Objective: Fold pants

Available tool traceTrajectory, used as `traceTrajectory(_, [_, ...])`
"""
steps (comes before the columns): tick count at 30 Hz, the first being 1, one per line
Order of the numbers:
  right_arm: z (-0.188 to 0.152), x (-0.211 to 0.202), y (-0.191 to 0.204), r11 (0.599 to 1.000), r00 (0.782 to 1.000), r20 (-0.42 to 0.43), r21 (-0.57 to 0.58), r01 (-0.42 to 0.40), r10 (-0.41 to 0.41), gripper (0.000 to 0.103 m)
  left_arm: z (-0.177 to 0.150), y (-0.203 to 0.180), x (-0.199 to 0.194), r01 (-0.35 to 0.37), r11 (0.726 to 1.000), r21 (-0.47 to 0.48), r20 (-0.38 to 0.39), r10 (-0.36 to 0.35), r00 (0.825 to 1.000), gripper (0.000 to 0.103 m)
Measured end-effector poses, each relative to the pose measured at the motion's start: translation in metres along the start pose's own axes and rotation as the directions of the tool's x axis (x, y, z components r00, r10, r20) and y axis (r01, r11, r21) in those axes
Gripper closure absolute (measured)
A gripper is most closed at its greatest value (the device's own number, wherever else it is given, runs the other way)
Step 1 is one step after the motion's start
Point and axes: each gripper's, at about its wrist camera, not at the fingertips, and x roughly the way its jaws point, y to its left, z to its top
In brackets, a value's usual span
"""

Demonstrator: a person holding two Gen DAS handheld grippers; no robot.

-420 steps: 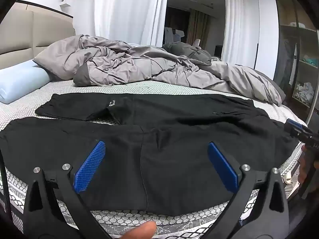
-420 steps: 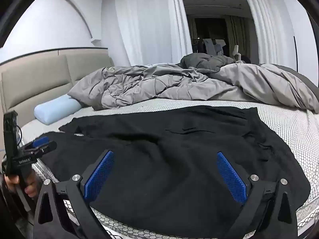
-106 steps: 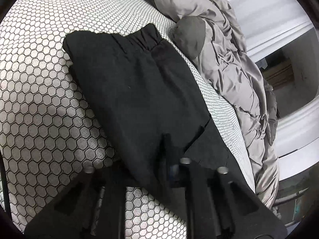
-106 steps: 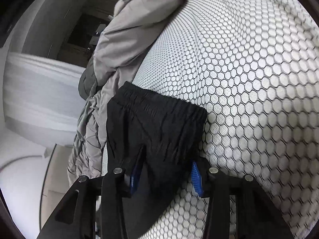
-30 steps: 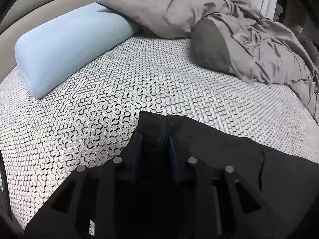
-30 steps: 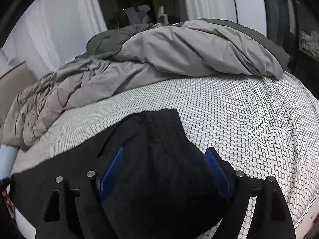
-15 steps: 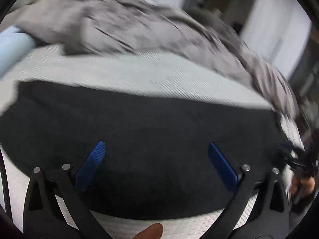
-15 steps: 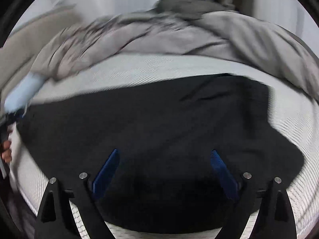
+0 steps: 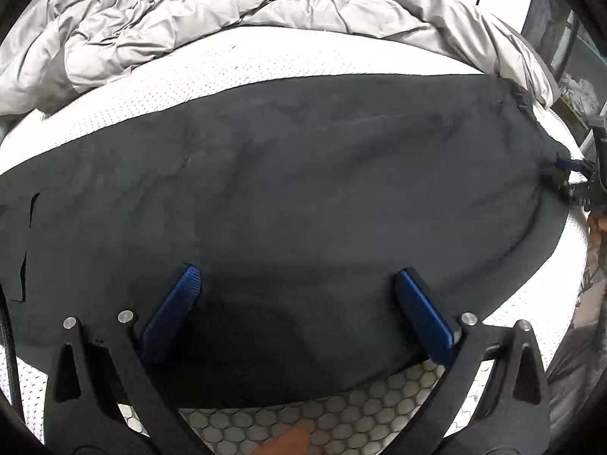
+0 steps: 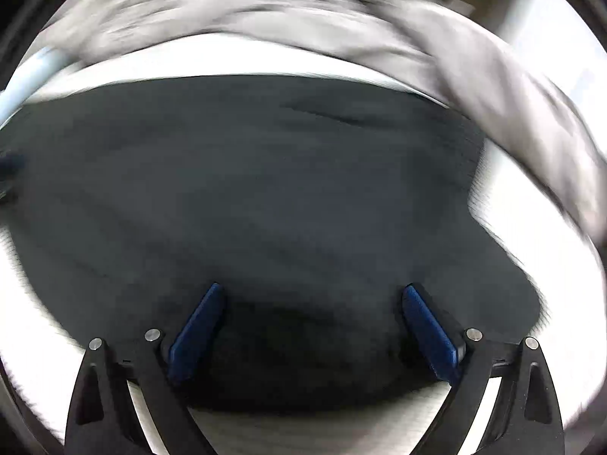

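The black pants (image 9: 296, 189) lie folded lengthwise as one long flat band across the bed's near side. My left gripper (image 9: 299, 314) is open and empty, hovering over the band's near edge, blue pads wide apart. My right gripper (image 10: 315, 330) is open and empty over the same pants (image 10: 246, 197); that view is blurred by motion. The right gripper also shows at the far right of the left wrist view (image 9: 580, 182), by the pants' end.
A rumpled grey duvet (image 9: 227, 11) is heaped along the far side of the white honeycomb-patterned mattress (image 9: 334, 417). A pale blue pillow (image 10: 34, 64) lies at the left. The bed's edge runs just below both grippers.
Both grippers have let go of the pants, opened wide and pulled back to the near edge. The pants now lie flat as one band. Both cameras now tilt lower over the cloth.
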Motion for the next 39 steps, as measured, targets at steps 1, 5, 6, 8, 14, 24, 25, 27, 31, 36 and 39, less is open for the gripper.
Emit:
traceTrajectory(1, [-0.004, 0.001, -0.018, 0.998, 0.999, -0.007, 0.048, 0.047, -0.047, 0.006, 0.003, 0.007, 0.001, 0.007, 1.000, -0.004, -0.001, -0.007, 1.000, 0.001])
traceTrajectory(5, [-0.013, -0.002, -0.052, 0.979, 0.989, -0.019, 0.139, 0.150, -0.149, 0.006, 0.008, 0.011, -0.002, -0.005, 1.000, 0.003, -0.004, 0.005, 1.000, 0.001])
traceTrajectory(6, [-0.011, -0.010, -0.047, 0.978, 0.985, 0.000, 0.126, 0.169, -0.170, 0.006, 0.010, 0.010, -0.008, 0.005, 1.000, 0.008, 0.003, -0.005, 1.000, 0.001])
traceTrajectory(8, [-0.004, -0.027, -0.034, 0.979, 0.982, 0.051, 0.098, 0.177, -0.182, 0.006, 0.015, 0.005, -0.024, 0.047, 0.999, 0.014, 0.054, -0.048, 0.997, 0.001])
traceTrajectory(14, [0.033, -0.054, 0.040, 0.986, 0.975, 0.162, 0.041, -0.159, 0.150, 0.004, 0.042, -0.035, -0.017, 0.125, 0.989, 0.079, 0.059, -0.130, 0.990, 0.001])
traceTrajectory(24, [0.048, -0.006, 0.111, 0.975, 0.990, 0.018, -0.175, -0.135, 0.140, 0.004, 0.041, -0.020, 0.025, 0.074, 0.991, 0.115, -0.071, -0.066, 0.995, 0.001])
traceTrajectory(25, [0.044, -0.005, 0.092, 0.989, 0.999, 0.027, -0.148, -0.027, 0.032, 0.004, 0.038, -0.006, 0.023, 0.067, 0.993, 0.096, -0.069, -0.060, 0.996, 0.001])
traceTrajectory(27, [0.033, 0.004, 0.040, 0.986, 0.986, 0.001, -0.035, 0.166, -0.166, 0.003, 0.033, 0.014, 0.018, 0.061, 0.996, 0.064, -0.053, -0.057, 0.997, 0.001])
traceTrajectory(31, [0.014, 0.007, -0.024, 0.972, 0.989, -0.029, 0.183, 0.149, -0.146, 0.003, 0.032, 0.031, 0.015, 0.024, 0.998, 0.052, -0.057, -0.021, 0.998, 0.001])
traceTrajectory(36, [0.035, -0.024, -0.009, 0.966, 0.974, 0.042, 0.149, 0.213, -0.221, 0.002, 0.046, 0.023, 0.001, 0.053, 0.997, 0.050, -0.003, -0.052, 0.999, 0.001])
traceTrajectory(39, [0.052, -0.048, 0.025, 0.988, 0.988, 0.126, 0.133, 0.075, -0.092, 0.002, 0.070, 0.003, 0.014, 0.015, 0.997, 0.072, -0.020, -0.014, 1.000, 0.001])
